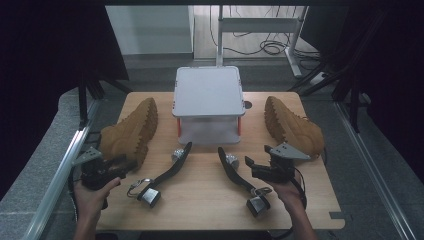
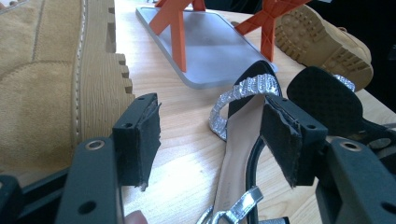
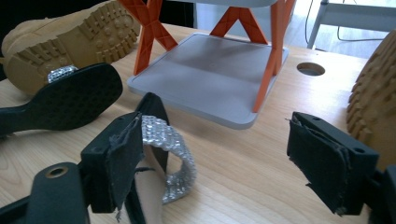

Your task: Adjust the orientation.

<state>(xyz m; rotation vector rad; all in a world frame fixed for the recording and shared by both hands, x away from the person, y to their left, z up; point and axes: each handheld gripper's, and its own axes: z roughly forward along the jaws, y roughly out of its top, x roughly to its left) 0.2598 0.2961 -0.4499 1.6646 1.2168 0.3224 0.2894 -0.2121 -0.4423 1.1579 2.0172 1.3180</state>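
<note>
Left gripper [image 1: 131, 164]: fingers [image 2: 140, 137] spread wide, holding nothing, beside the left boot's [image 1: 129, 131] heel.
Right gripper [image 1: 251, 164]: fingers [image 3: 119, 161] wide apart, empty, seemingly just above the right sandal [image 1: 238, 176].
Left sandal [image 1: 167, 171]: lying on the surface [image 1: 200, 200].
Farther: grey rack [image 1: 208, 92], right boot [image 1: 294, 126].

Tan boots [image 1: 131, 131]; black, silver-strapped sandals [image 1: 170, 167]; grey, orange-legged rack [image 1: 208, 92].

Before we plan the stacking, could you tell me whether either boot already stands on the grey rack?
No, both the left boot and right boot lie on the table beside the rack.
</note>
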